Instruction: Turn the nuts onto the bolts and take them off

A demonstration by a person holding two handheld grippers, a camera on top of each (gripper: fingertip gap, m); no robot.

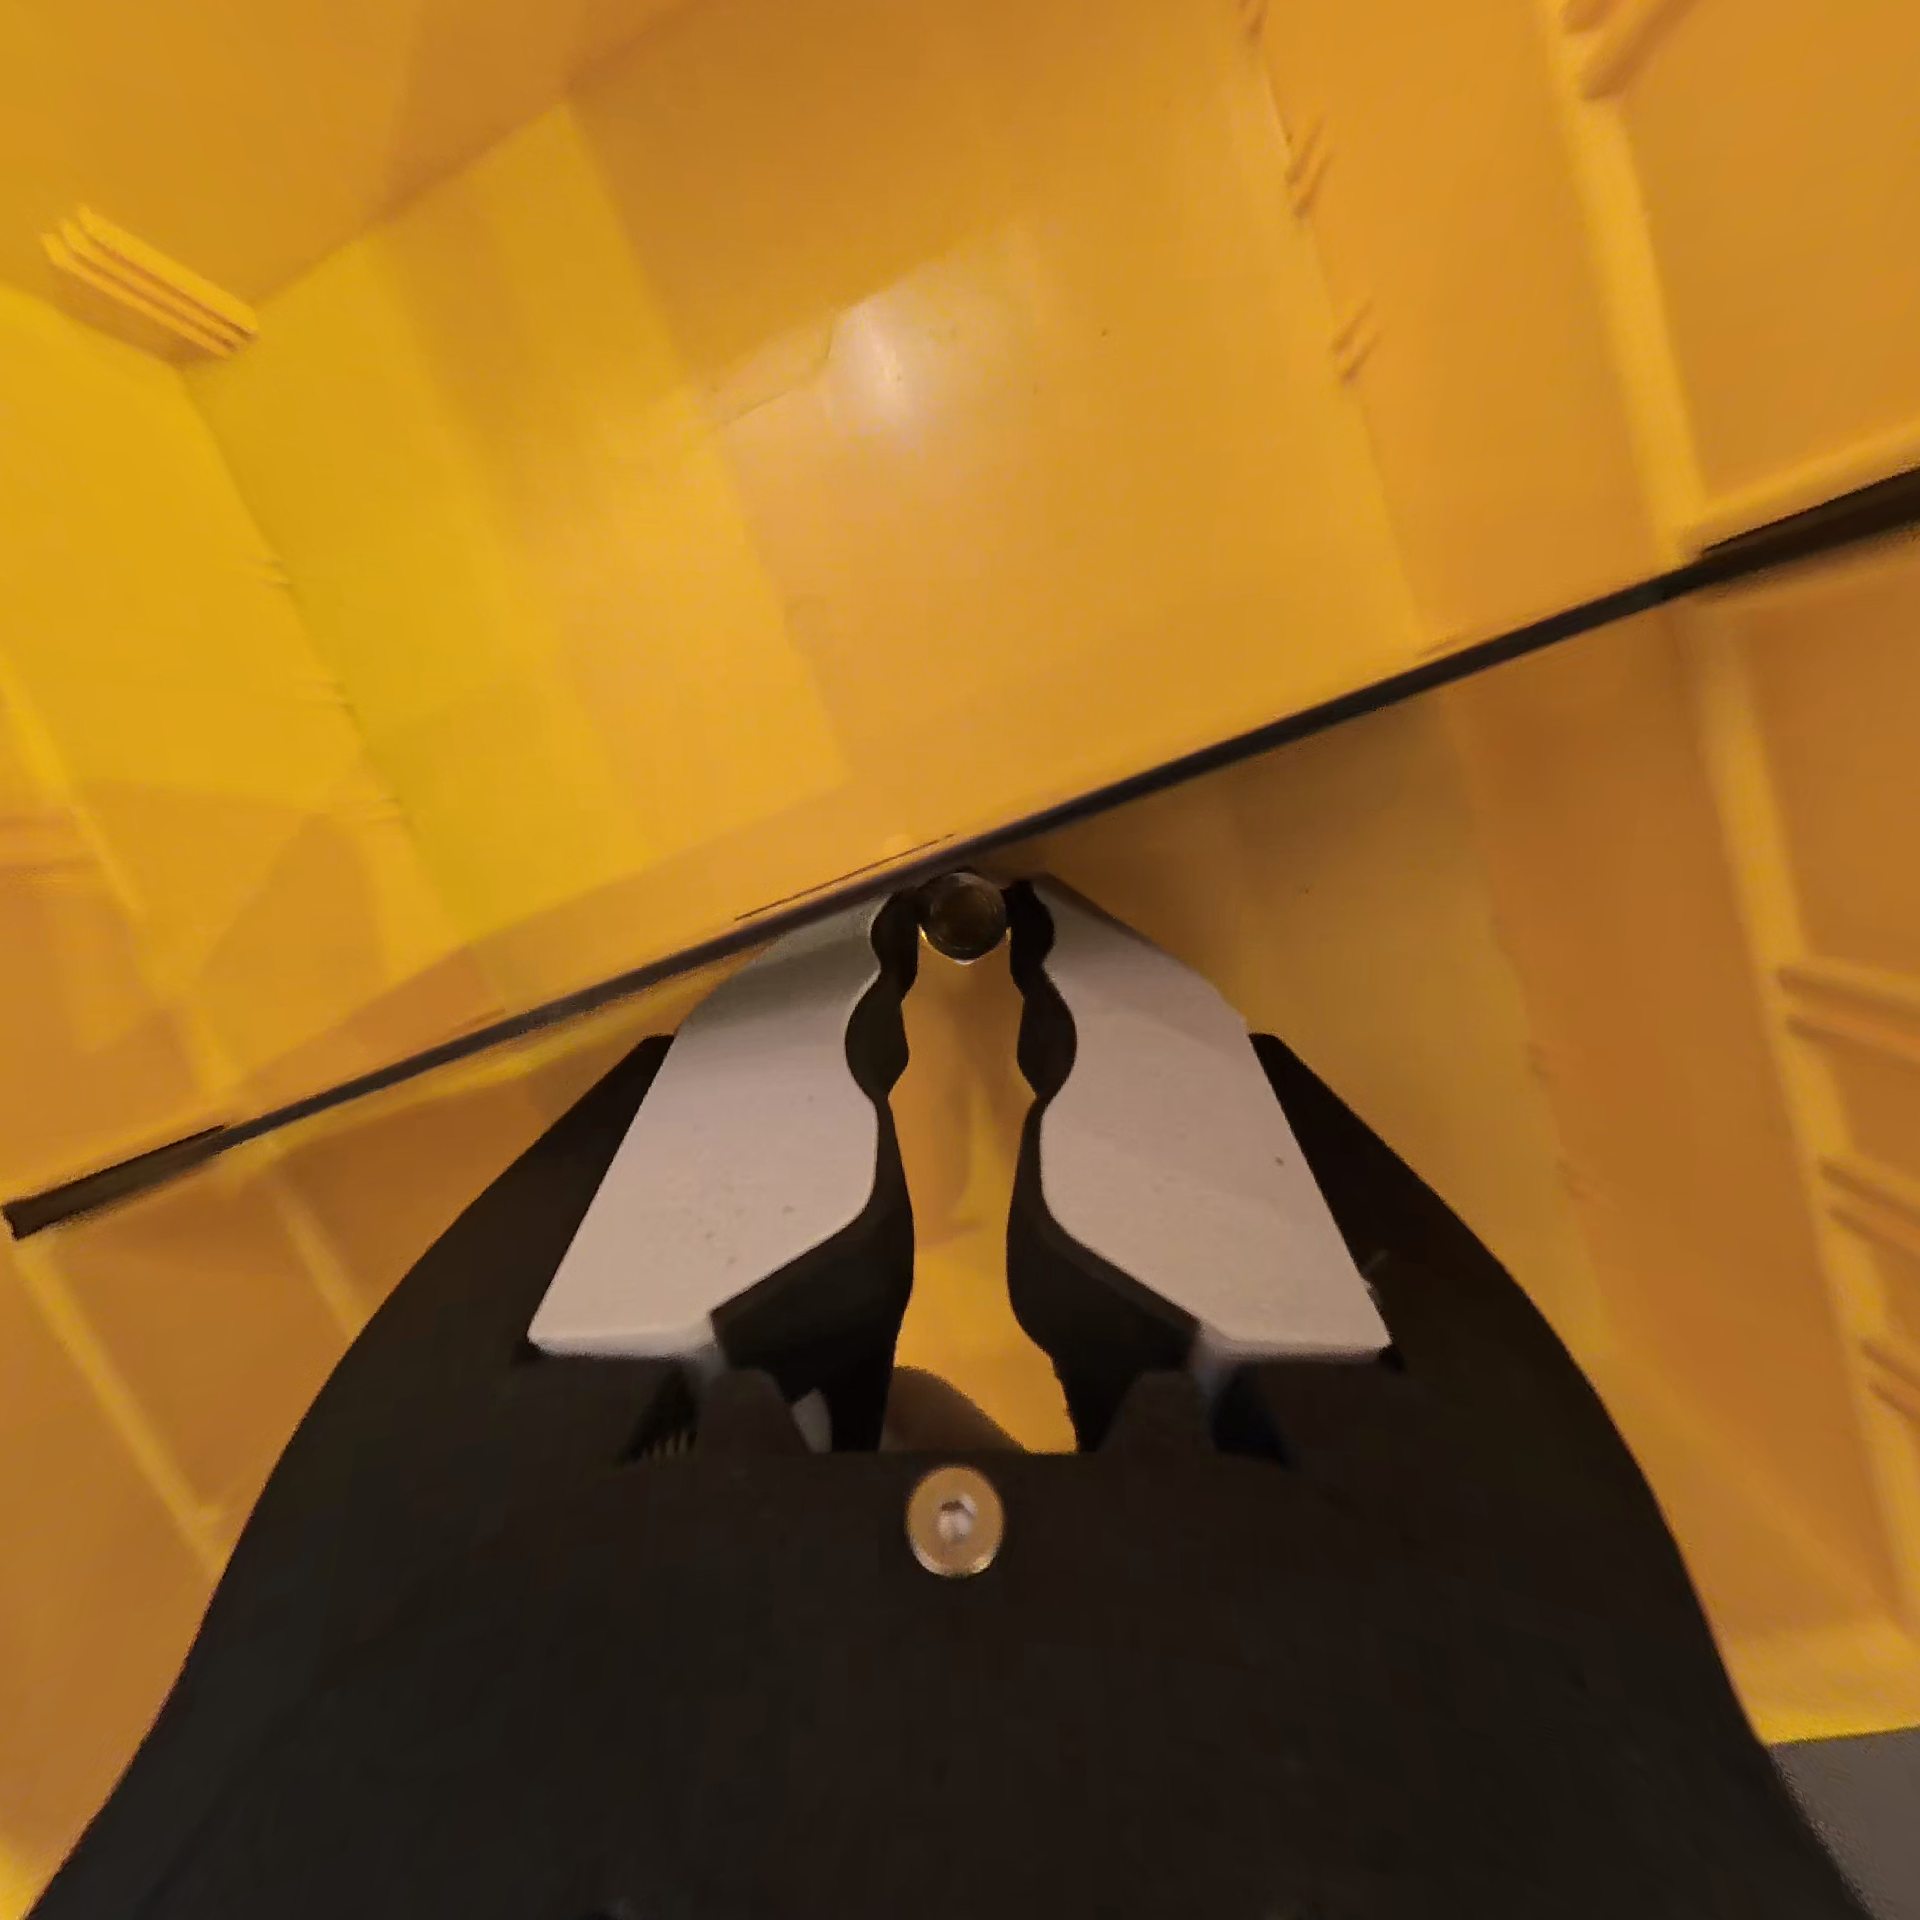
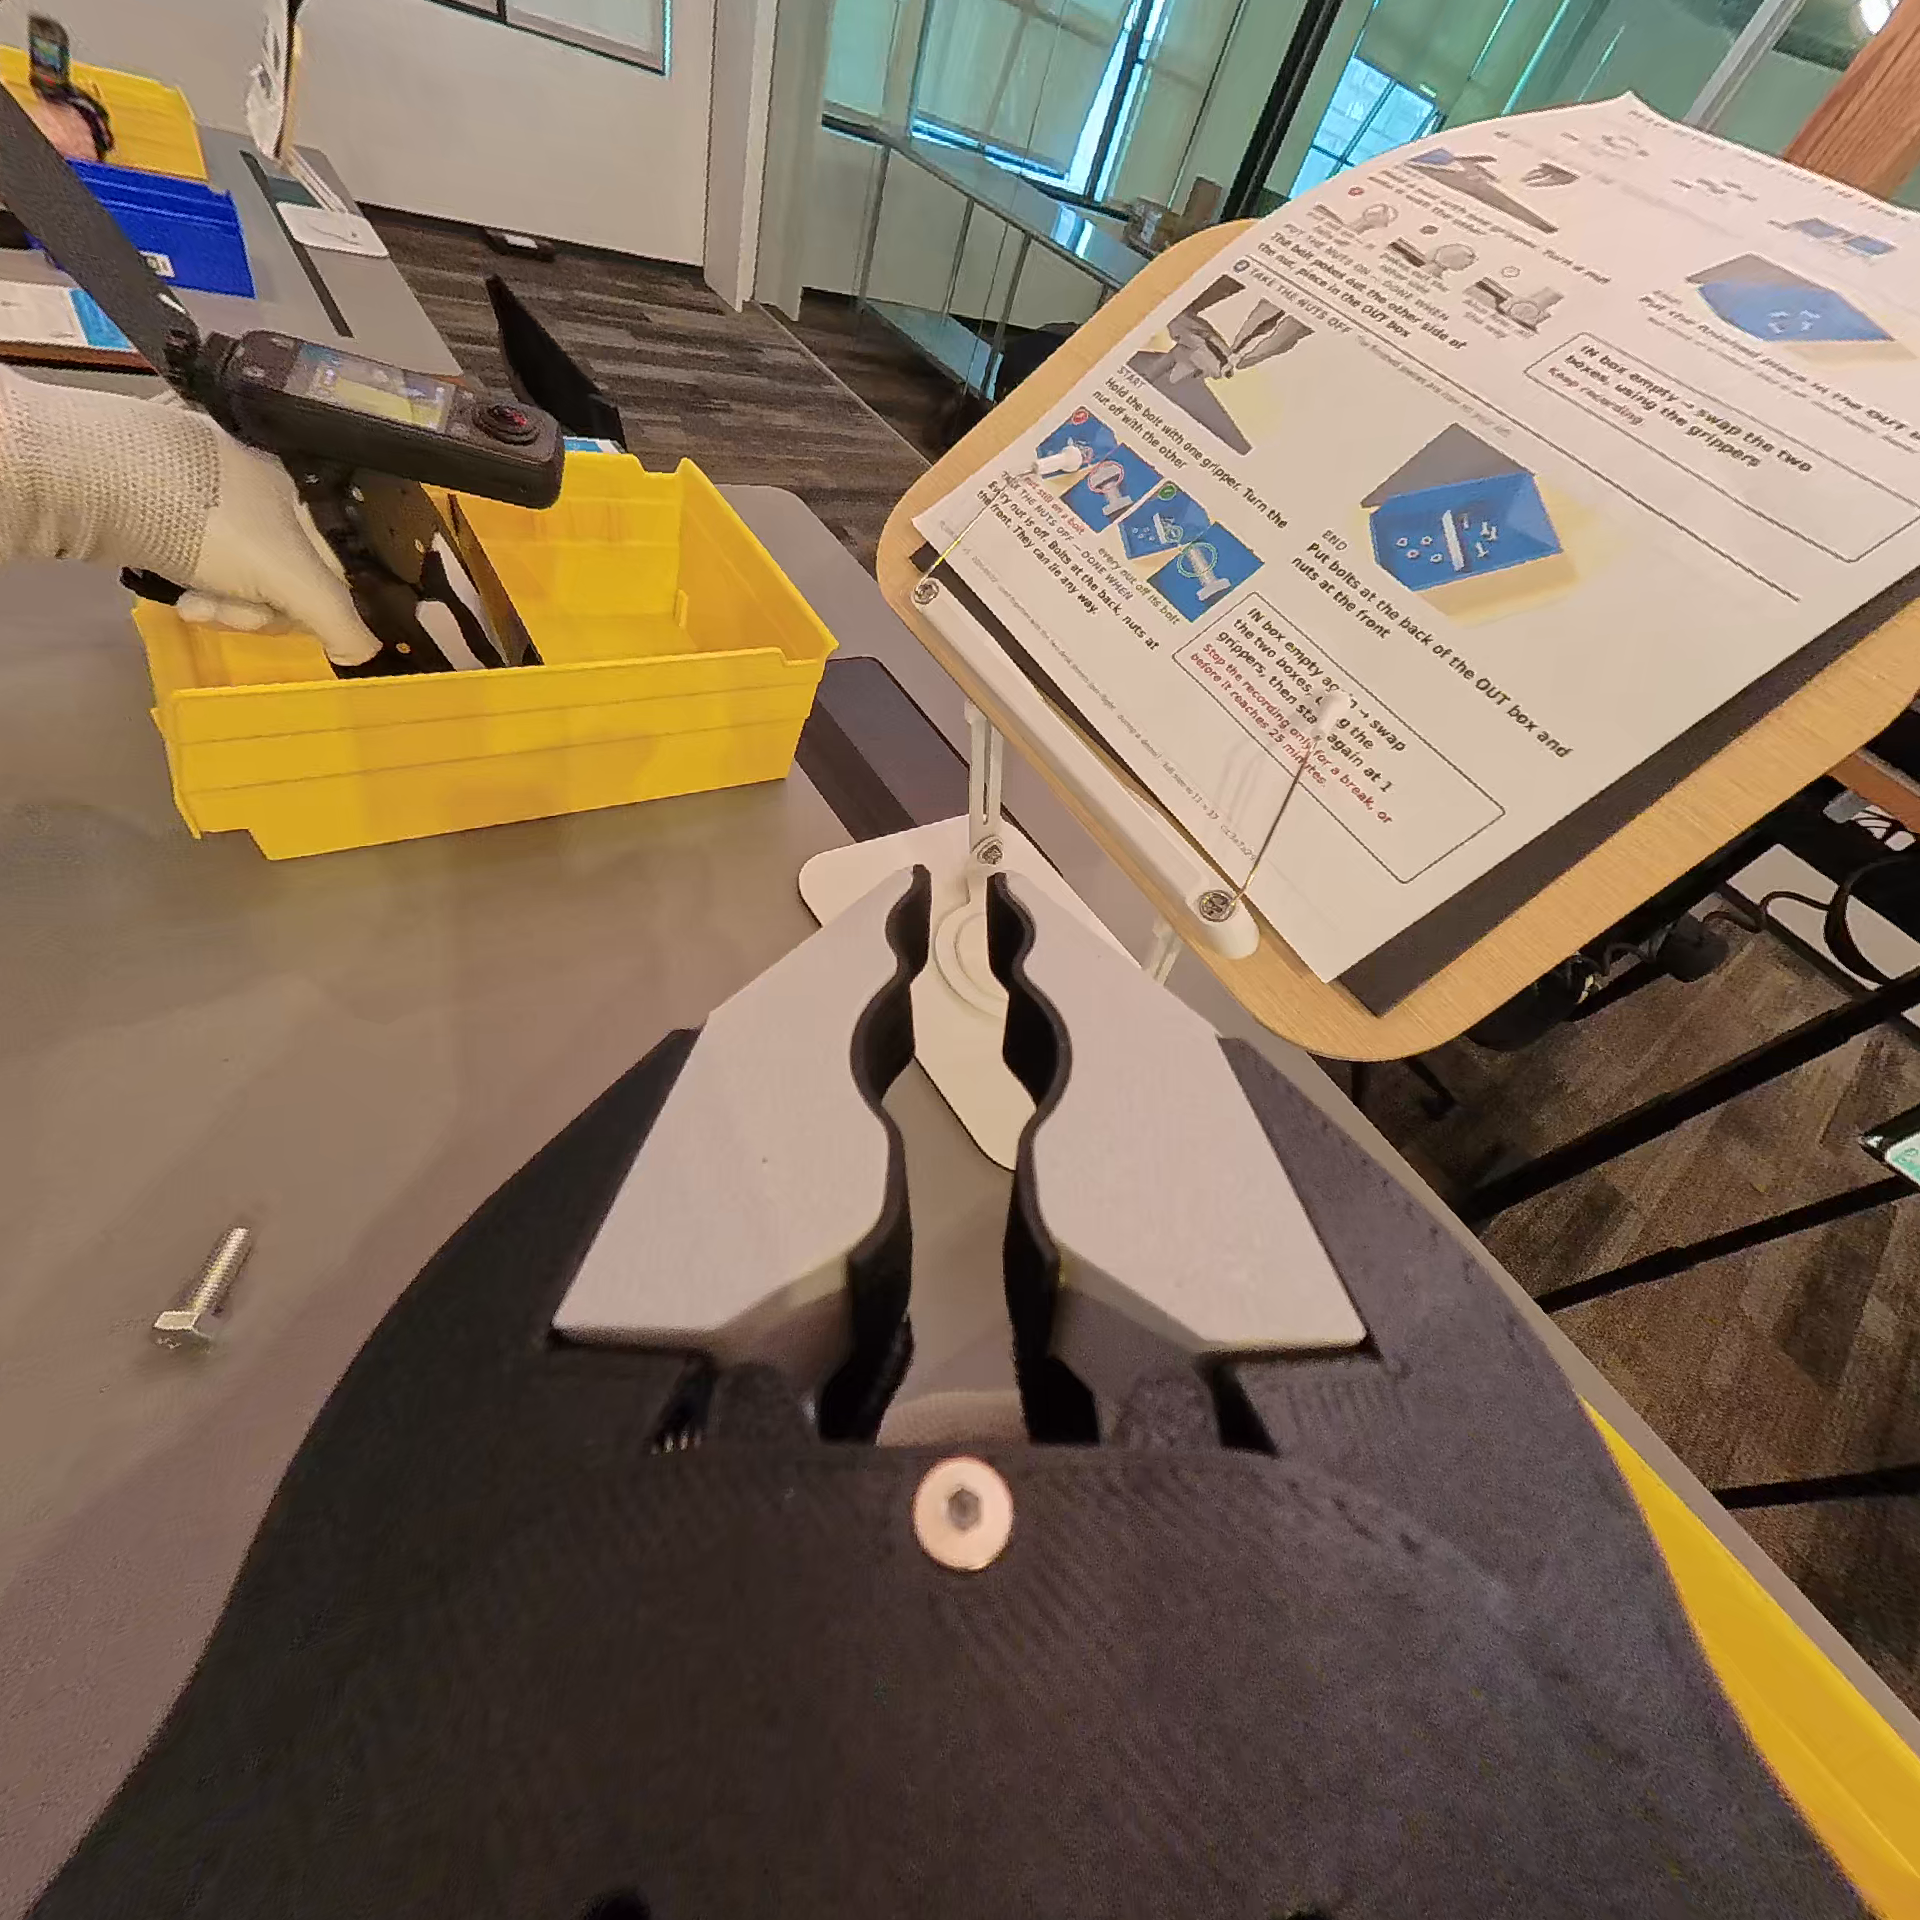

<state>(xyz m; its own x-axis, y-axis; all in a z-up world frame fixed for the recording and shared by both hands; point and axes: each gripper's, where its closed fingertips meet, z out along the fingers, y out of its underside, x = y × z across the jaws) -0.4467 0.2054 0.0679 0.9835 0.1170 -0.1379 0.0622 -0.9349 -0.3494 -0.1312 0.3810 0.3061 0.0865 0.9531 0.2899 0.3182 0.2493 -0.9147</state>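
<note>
In the left wrist view my left gripper (image 1: 964, 920) is deep inside a yellow bin (image 1: 1039, 468). Its fingertips are closed around a small brass-coloured nut (image 1: 966, 916), right beside the bin's thin black divider (image 1: 1247, 748). In the right wrist view a gloved hand holds that left gripper (image 2: 416, 623), tilted down into the yellow bin (image 2: 499, 738). My right gripper (image 2: 958, 894) hovers over the grey table (image 2: 416, 987) with its jaws slightly apart and nothing between them. A silver bolt (image 2: 203, 1294) lies loose on the table to its left.
An instruction sheet (image 2: 1455, 499) rests on a wooden stand with a white base (image 2: 966, 1039) just ahead of the right gripper. A second yellow bin edge (image 2: 1766, 1714) shows at lower right. A blue bin (image 2: 156, 223) sits at the far back left. The table edge runs along the right. The tips of one gripper are about 45 centimeters away from the tips of the other.
</note>
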